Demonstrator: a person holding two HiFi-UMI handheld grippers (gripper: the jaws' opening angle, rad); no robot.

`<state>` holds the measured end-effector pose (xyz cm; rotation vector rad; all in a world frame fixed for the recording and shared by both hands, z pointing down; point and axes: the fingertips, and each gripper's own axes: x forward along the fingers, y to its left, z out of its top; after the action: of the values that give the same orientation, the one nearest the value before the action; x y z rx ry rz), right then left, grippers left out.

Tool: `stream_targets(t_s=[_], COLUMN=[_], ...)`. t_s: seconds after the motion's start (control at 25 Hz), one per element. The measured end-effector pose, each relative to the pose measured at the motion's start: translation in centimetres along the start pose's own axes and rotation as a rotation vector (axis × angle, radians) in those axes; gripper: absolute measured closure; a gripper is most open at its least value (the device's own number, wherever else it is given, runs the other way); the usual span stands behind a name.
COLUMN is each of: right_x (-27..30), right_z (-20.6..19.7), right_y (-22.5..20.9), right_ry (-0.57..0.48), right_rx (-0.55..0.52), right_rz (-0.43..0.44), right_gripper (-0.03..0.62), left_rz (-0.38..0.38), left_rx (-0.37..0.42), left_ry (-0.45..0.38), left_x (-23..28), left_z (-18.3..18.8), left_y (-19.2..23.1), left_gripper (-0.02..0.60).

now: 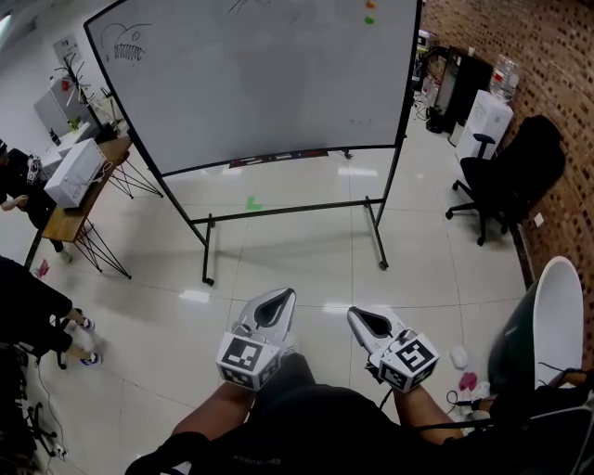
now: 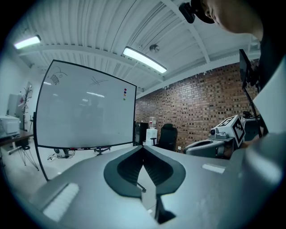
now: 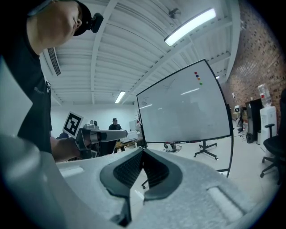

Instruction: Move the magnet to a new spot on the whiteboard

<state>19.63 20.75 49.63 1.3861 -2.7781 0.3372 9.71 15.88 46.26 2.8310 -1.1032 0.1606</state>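
A wheeled whiteboard [image 1: 260,74] stands some way ahead of me on the tiled floor. Small coloured magnets [image 1: 369,13] sit near its top right corner; the left gripper view shows the magnets [image 2: 124,93] as a short column, and so does the right gripper view [image 3: 197,78]. My left gripper [image 1: 277,298] and right gripper [image 1: 356,315] are held side by side low in front of me, well short of the board. Both point toward it. Each has its jaws closed tip to tip with nothing between them [image 2: 143,146] [image 3: 143,150].
A black office chair [image 1: 506,176] and a water dispenser [image 1: 484,121] stand by the brick wall on the right. A desk with a white box [image 1: 74,172] and a seated person are at the left. The whiteboard's leg frame [image 1: 288,237] crosses the floor ahead.
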Motion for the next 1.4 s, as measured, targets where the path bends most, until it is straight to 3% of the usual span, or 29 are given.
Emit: stream_targets(t_s=[0.2, 0.44, 0.64, 0.8, 0.96, 1.2, 1.4], right_x=[2.2, 7.5, 13.0, 17.5, 21.7, 24.9, 27.0], right_z=[0.1, 3.2, 7.8, 11.0, 11.9, 13.5, 16.5], right_y=[-3.4, -9.1, -14.4, -17.5, -19.6, -23.5, -27.5], right_ry=[0.015, 0.037, 0.042, 0.032, 0.029, 0.024, 0.008], right_rx=[0.000, -0.038, -0.116, -0.168, -0.189, -0.178, -0.206], right_rz=[-0.032, -0.073, -0.106, -0.106, -0.096, -0.132, -0.150], right_gripper=[0.594, 0.594, 0.594, 0.594, 0.594, 0.594, 0.594], left_rz=[-0.030, -0.048, -0.091, -0.128, -0.154, -0.227, -0.200], left_rx=[-0.020, -0.067, -0.080, -0.047, -0.029, -0.076, -0.066], left_ry=[0.008, -0.027, -0.054, -0.106, -0.111, -0.113, -0.122], left_x=[4.0, 11.1, 17.1, 21.3, 24.9, 28.4, 30.9], left_z=[-0.7, 0.3, 4.3, 7.9, 8.4, 10.1, 11.8], left_y=[2.1, 7.9, 12.9, 16.7, 19.8, 21.2, 23.8], left_gripper=[0.566, 0.566, 0.566, 0.566, 0.566, 0.566, 0.566])
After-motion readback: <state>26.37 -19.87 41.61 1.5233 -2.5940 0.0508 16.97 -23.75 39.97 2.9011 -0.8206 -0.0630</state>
